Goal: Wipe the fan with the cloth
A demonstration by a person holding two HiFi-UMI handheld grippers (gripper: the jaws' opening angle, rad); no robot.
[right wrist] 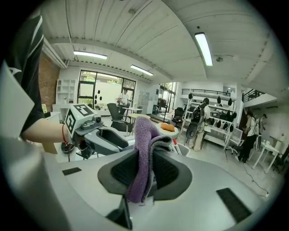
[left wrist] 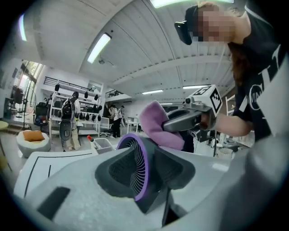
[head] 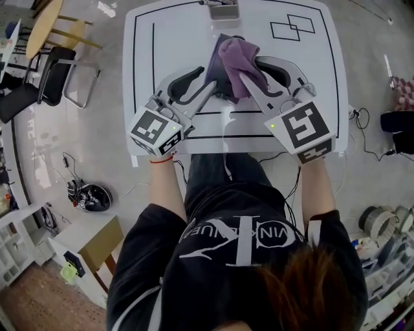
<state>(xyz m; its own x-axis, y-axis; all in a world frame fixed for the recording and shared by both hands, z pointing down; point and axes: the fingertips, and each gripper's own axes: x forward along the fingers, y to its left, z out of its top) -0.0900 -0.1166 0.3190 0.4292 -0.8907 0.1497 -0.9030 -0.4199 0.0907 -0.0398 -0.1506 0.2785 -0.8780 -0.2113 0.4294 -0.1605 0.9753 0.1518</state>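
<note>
A small fan (left wrist: 135, 167) with a purple rim and a dark spiral grille sits between the jaws of my left gripper (left wrist: 144, 170), and both pads press on its body. In the head view the fan (head: 223, 85) shows as a dark shape above the white table (head: 162, 52), mostly hidden under the cloth. My right gripper (right wrist: 144, 173) is shut on the folded purple cloth (right wrist: 142, 155). That cloth (head: 239, 59) lies against the top of the fan's rim, and in the left gripper view the cloth (left wrist: 156, 124) bulges just behind it. Left gripper (head: 212, 87) and right gripper (head: 251, 72) meet over the table's middle.
A grey bin (head: 224, 10) stands at the table's far edge, and black lines mark the tabletop. Chairs (head: 58, 71) stand to the left, and a helmet (head: 90, 197) lies on the floor. People (left wrist: 70, 122) stand far off in the room.
</note>
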